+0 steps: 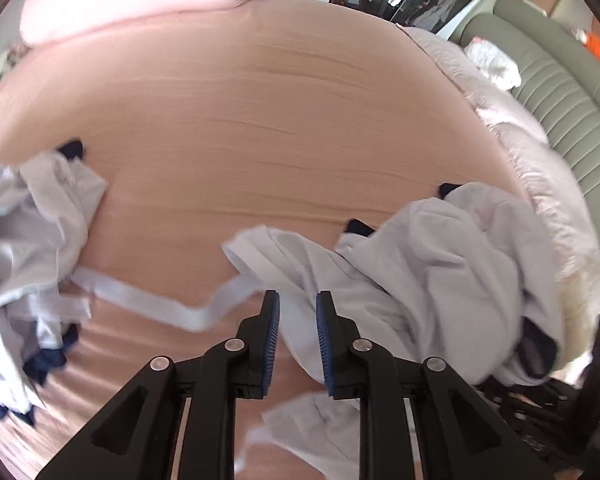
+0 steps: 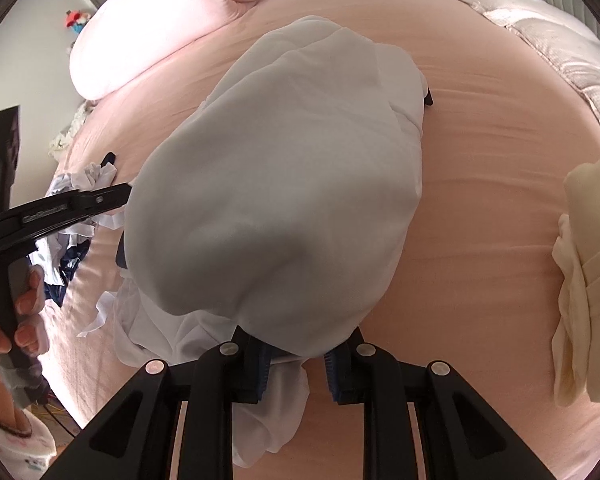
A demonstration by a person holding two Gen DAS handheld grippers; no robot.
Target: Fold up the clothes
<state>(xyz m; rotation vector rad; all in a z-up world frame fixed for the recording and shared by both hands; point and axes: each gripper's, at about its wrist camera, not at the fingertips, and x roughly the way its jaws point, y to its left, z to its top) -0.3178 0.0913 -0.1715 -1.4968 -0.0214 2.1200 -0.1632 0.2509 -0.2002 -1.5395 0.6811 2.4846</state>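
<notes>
The white garment (image 2: 284, 184) is spread over the pink bed sheet (image 2: 492, 184), its long axis running away from the right gripper (image 2: 296, 368) toward the pillow (image 2: 148, 28). Its near hem is draped over the right gripper's blue pads (image 2: 260, 368); a pinch is judged likely, but contact is hidden by the fabric. In the left wrist view the left gripper (image 1: 298, 332) is seen narrowly parted, with the garment below and to its right; no cloth is pressed between the pads. The left gripper is positioned at the garment's left flank, so the free edge is judged to lie nearer to it.
</notes>
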